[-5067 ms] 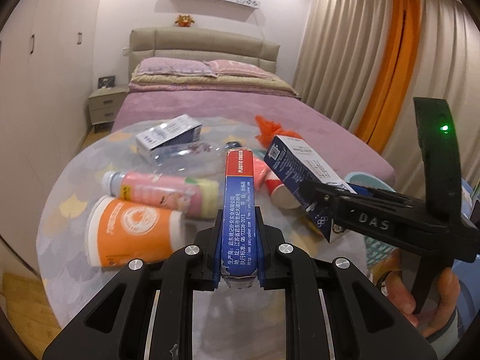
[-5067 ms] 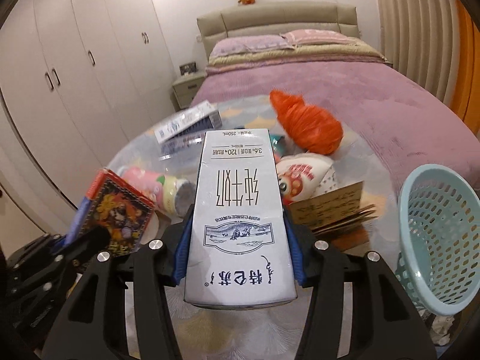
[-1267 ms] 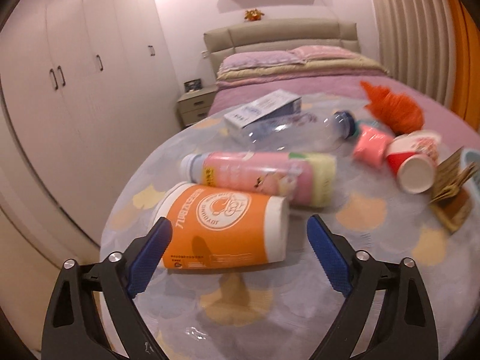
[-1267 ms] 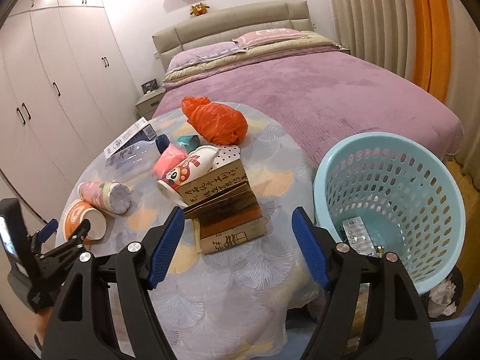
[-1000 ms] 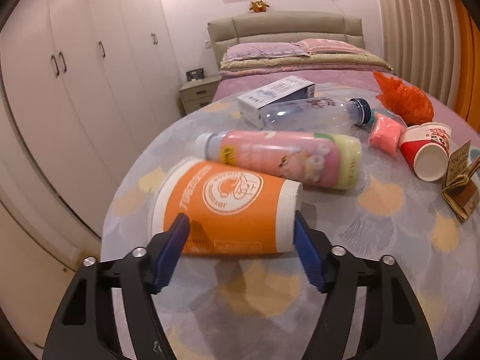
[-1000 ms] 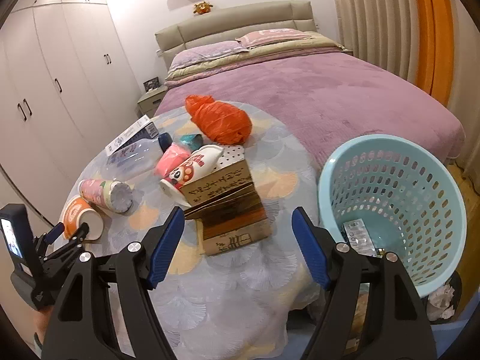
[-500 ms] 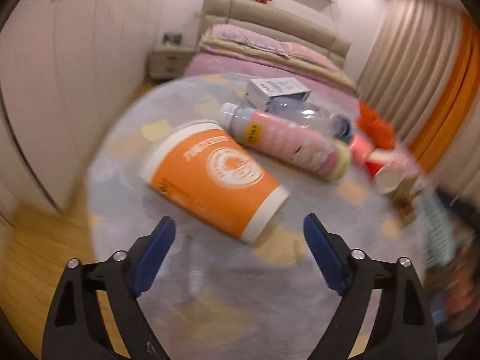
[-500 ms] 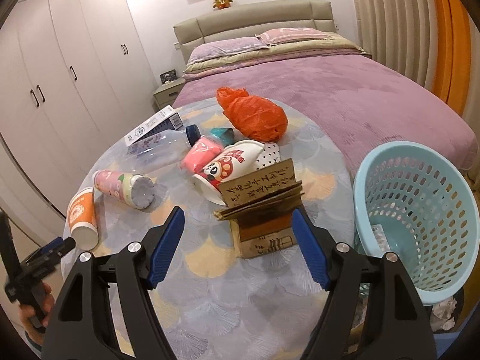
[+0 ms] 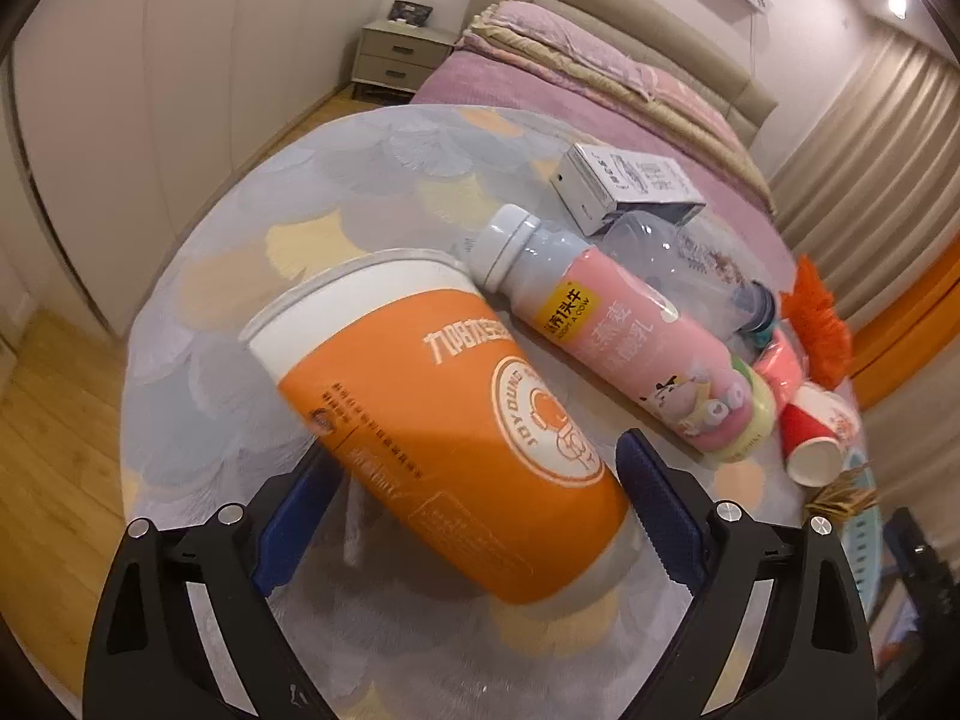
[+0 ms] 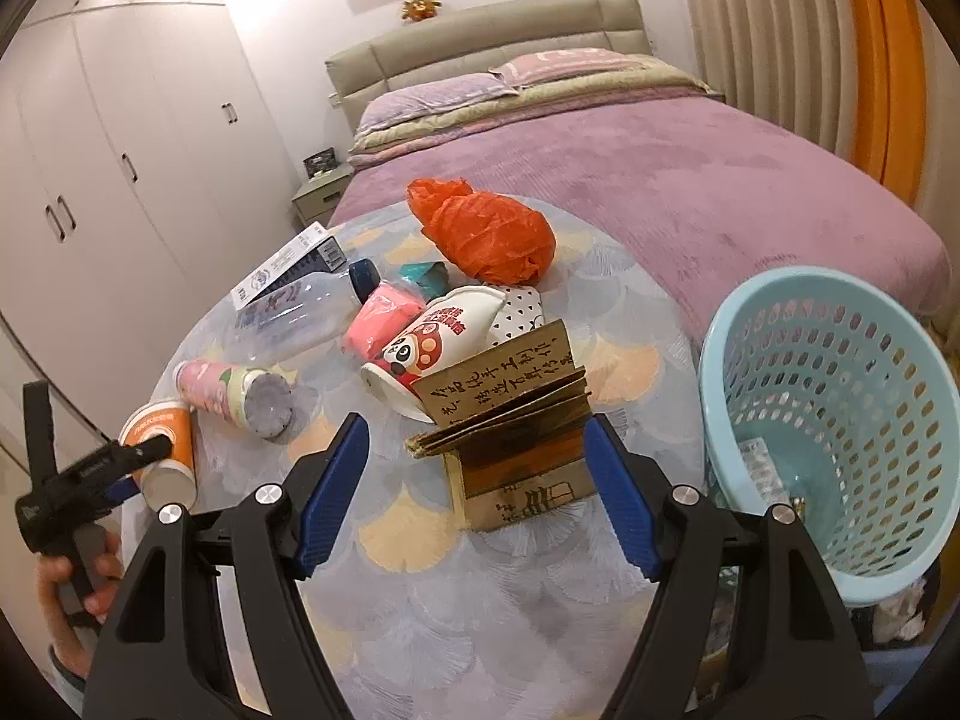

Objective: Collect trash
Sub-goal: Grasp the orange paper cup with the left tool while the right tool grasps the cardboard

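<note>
I am reaching my left gripper [image 9: 474, 510] around the orange cup [image 9: 444, 420], which is lying on its side on the surface [image 9: 198, 276]. My left jaws are wide, one on each side of the cup, not squeezing yet. My right gripper [image 10: 474, 480] is waiting with wide, empty jaws near the cardboard box [image 10: 510, 420]. I think I need to close on the cup next, then carry it to the blue basket [image 10: 840, 420].

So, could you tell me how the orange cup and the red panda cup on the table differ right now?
The orange cup is plain orange with a white logo; the red panda cup is red and white with a cartoon panda. The orange cup sits between the left gripper's open fingers; the panda cup lies against the cardboard, ungripped. Both lie on their sides.
</note>
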`<state>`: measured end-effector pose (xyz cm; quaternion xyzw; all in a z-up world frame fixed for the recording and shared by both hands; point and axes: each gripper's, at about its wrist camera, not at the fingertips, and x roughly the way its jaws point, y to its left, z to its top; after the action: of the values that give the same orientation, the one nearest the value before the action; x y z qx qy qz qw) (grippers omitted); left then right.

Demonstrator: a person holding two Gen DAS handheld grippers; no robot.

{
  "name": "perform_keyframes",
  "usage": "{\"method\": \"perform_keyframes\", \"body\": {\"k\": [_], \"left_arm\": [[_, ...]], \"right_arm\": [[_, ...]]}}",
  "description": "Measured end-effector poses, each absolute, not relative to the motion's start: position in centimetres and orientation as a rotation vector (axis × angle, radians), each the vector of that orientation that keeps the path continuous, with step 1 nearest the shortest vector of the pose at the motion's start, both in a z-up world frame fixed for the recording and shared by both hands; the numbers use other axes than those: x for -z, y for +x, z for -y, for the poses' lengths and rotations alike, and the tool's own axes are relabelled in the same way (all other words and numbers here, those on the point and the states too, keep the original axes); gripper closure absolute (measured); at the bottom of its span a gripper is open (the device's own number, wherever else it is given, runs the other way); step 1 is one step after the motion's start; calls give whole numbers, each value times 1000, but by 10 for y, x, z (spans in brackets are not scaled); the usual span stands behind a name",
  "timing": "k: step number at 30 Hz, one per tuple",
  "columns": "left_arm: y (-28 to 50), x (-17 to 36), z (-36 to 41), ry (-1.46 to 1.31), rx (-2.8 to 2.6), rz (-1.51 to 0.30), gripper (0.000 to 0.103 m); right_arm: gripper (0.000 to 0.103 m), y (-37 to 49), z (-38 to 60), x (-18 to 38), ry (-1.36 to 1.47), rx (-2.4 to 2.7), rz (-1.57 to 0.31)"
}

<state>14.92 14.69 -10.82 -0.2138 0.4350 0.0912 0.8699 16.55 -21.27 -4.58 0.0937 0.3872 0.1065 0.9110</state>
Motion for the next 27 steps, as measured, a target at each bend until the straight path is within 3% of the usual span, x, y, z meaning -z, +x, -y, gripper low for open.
{"method": "perform_keyframes", "body": {"k": [3, 8, 13, 15, 19, 21, 23, 27], "left_arm": [[152, 109, -144, -407, -190, -912, 20], [148, 111, -141, -404, -133, -909, 38], [141, 111, -139, -384, -110, -896, 43], [136, 111, -140, -380, -103, -888, 43], [127, 109, -140, -385, -94, -871, 46], [120, 106, -142, -390, -87, -856, 47], [112, 101, -141, -381, -86, -836, 49], [97, 93, -142, -398, -79, -799, 51]], "right_arm": [[33, 172, 210, 47, 209, -187, -822], [33, 186, 202, 63, 263, -161, -911], [36, 200, 205, 73, 338, -127, -953], [60, 204, 204, 76, 334, -119, -973], [77, 206, 206, 83, 358, -157, -1004], [93, 201, 205, 81, 346, -166, -995], [98, 196, 204, 75, 328, -174, -980], [100, 186, 202, 65, 294, -182, -950]]}}
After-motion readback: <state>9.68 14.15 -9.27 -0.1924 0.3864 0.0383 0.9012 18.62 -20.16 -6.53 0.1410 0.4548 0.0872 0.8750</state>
